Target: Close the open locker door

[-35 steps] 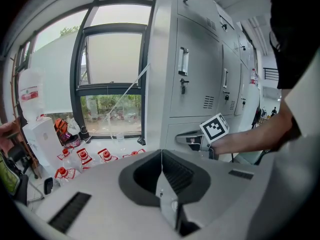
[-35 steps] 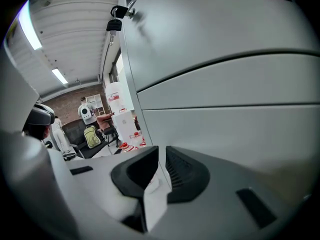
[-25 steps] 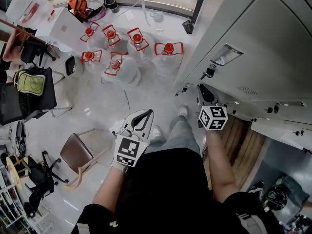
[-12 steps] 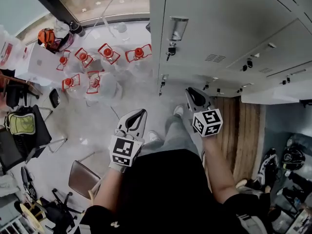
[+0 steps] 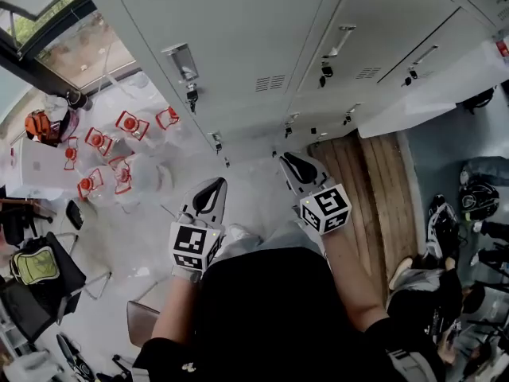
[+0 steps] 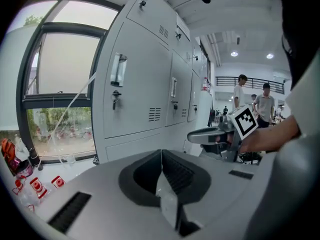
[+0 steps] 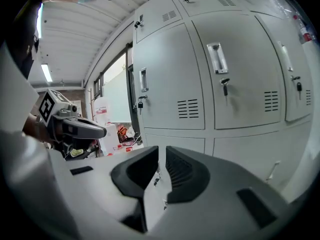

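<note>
A row of grey lockers (image 5: 262, 46) runs across the top of the head view. One pale locker door (image 5: 433, 94) stands swung out at the right, well beyond my right gripper. Both grippers hang in front of my body, short of the lockers and touching nothing. My left gripper (image 5: 208, 193) is shut and empty, its jaws meeting (image 6: 161, 155). My right gripper (image 5: 296, 168) is also shut with nothing held (image 7: 162, 151) and points at closed locker fronts (image 7: 225, 84). The open door shows edge-on (image 6: 204, 116) in the left gripper view.
Several water jugs with red caps (image 5: 103, 146) stand on the floor at the left, below a window (image 5: 48, 46). A chair with a green bag (image 5: 36, 265) is at lower left. Wooden flooring (image 5: 362, 181) and helmets (image 5: 477, 197) lie at the right. Two people (image 6: 265, 106) stand far off.
The view has swung so the lockers now fill the top and the jugs have slid left. Both grippers have moved toward the lockers, staying shut and empty.
</note>
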{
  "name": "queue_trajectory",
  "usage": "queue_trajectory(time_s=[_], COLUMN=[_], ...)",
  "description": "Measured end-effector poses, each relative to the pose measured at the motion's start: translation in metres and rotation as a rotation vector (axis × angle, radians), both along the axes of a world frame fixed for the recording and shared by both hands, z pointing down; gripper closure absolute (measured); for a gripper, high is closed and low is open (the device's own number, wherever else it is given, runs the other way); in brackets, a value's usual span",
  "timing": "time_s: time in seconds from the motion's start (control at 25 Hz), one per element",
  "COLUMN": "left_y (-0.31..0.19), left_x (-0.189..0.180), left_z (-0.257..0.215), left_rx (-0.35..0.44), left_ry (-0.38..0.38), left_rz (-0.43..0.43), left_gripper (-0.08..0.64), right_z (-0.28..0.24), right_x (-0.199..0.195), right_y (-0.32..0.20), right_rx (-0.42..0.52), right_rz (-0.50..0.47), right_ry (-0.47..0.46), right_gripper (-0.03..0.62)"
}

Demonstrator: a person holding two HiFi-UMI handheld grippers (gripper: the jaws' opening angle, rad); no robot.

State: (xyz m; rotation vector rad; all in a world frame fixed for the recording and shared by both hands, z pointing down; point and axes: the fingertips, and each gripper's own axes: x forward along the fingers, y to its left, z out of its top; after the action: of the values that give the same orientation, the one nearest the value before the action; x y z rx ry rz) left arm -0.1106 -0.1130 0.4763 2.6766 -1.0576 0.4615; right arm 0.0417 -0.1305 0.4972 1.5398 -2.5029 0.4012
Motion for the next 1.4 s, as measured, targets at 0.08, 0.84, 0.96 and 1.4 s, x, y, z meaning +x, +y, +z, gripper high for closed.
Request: queue_trajectory(time_s=[0.08,0.84,0.96,1.4], left_y=[-0.003,-0.001,0.001,0.004], left_x=[0.02,0.14,0.146,0.158], left_z=[-0.007,-0.055,-0.063,-0.079], left_rx=[0.013,0.058,0.07,0.108], left_ry=[0.007,0.057,0.069,0.11], left_rz=[0.018,0.169,0.183,0.201], left_gripper=[0.537,0.537,0.537,0.537], right_z=[-0.007,-0.104,-0.114,-0.13], right_x=[0.018,0.126,0.131,0.149], right_y=[0.005,0.051,0.057,0.069], right_rx=[0.01,0.182,0.206,0.244], right_rz=[0.01,0.08,0.093,0.121], right_ry=[-0.001,0.023,0.019,0.048], right_gripper=[0.529,0.529,0.529,0.529])
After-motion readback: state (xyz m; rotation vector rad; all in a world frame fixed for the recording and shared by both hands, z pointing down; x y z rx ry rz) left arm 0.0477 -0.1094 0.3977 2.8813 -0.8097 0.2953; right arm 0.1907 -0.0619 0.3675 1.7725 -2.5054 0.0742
